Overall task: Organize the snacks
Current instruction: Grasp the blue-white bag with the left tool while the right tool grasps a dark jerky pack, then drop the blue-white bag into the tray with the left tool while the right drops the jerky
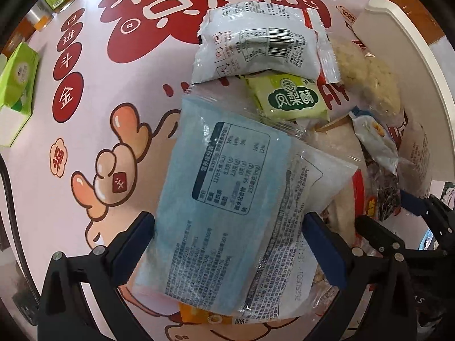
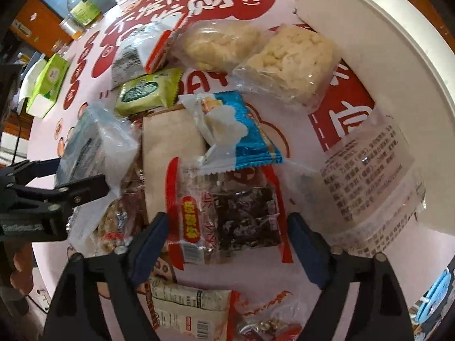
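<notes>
my left tool (image 1: 227, 244) clamps the soft, slippery blue plastic packet (image 1: 224, 199) mid-body; my right tool (image 2: 227, 244) stands apart around the crinkly red seaweed packet (image 2: 227, 221).

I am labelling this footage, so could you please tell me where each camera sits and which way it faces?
Left wrist: on the left gripper, facing down at a blue packet; own fingers and the right gripper show.
Right wrist: on the right gripper, facing down at a seaweed packet; the left gripper shows.
Shared: green pastry packet.

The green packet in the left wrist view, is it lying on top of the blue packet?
No, the green packet lies beyond the blue packet, nearer the white packet.
</notes>
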Demonstrator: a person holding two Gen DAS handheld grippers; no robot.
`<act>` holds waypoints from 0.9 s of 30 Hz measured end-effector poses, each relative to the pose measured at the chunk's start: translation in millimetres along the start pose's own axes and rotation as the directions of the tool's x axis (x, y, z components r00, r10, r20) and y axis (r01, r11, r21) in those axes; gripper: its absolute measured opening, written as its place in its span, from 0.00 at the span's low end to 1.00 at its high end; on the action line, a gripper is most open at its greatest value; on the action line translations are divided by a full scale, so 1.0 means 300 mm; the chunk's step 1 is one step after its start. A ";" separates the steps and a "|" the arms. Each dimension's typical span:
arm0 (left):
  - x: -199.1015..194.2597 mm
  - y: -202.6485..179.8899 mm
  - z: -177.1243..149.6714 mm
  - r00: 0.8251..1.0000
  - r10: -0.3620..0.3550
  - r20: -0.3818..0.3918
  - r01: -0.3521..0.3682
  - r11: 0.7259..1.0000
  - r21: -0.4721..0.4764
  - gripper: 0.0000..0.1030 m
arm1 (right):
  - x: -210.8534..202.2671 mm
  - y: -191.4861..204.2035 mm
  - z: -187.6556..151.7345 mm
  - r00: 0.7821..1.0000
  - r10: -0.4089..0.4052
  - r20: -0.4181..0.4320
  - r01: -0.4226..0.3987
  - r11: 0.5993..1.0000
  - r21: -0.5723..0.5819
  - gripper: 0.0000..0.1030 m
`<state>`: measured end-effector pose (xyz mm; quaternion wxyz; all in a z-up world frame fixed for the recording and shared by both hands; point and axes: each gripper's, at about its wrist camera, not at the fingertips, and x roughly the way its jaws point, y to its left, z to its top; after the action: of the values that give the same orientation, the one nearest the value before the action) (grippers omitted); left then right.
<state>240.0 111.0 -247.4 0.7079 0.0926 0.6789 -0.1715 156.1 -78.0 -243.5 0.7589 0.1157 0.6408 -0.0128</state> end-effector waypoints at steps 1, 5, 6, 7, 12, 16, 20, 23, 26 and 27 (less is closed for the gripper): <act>0.002 0.001 0.000 1.000 -0.010 0.003 0.010 1.000 -0.014 0.99 | -0.003 -0.003 -0.006 1.000 0.009 -0.001 -0.009 1.000 0.009 0.56; -0.026 0.007 -0.063 0.999 -0.029 0.045 0.030 0.999 -0.040 0.88 | -0.035 -0.046 -0.022 0.998 0.057 0.005 -0.057 0.997 0.058 0.42; -0.036 0.004 -0.075 0.998 -0.024 0.057 0.027 0.999 -0.043 0.86 | -0.046 -0.051 -0.033 0.998 0.063 0.015 -0.064 0.996 0.060 0.42; -0.049 -0.002 -0.085 0.997 -0.016 0.070 0.019 0.999 -0.044 0.86 | -0.067 -0.049 -0.045 0.998 0.058 0.032 -0.060 0.997 0.048 0.42; -0.167 -0.057 -0.138 0.985 0.038 0.169 -0.036 0.999 -0.016 0.84 | -0.169 -0.019 -0.076 0.991 0.070 0.115 -0.070 0.998 -0.003 0.41; -0.311 -0.121 -0.189 0.957 0.074 0.282 -0.084 0.996 0.025 0.83 | -0.276 -0.011 -0.109 0.980 0.086 0.181 -0.083 0.996 -0.023 0.41; -0.487 -0.139 -0.256 0.916 0.074 0.395 -0.103 0.993 0.053 0.84 | -0.405 -0.021 -0.140 0.960 0.101 0.261 -0.096 0.995 -0.033 0.41; -0.580 -0.180 -0.260 0.886 0.062 0.460 -0.097 0.994 0.052 0.84 | -0.499 -0.038 -0.147 0.942 0.110 0.317 -0.101 0.994 -0.046 0.41; -0.658 -0.229 -0.257 0.855 0.054 0.516 -0.088 0.995 0.042 0.84 | -0.592 -0.078 -0.141 0.920 0.097 0.379 -0.084 0.995 -0.051 0.42; -0.680 -0.248 -0.254 0.844 0.056 0.534 -0.091 0.995 0.039 0.84 | -0.619 -0.095 -0.135 0.912 0.095 0.398 -0.082 0.995 -0.049 0.42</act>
<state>137.8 93.8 -41.9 0.8709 0.0897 0.4466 -0.1845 78.9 -122.0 -73.1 0.8752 0.1278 0.4665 0.0082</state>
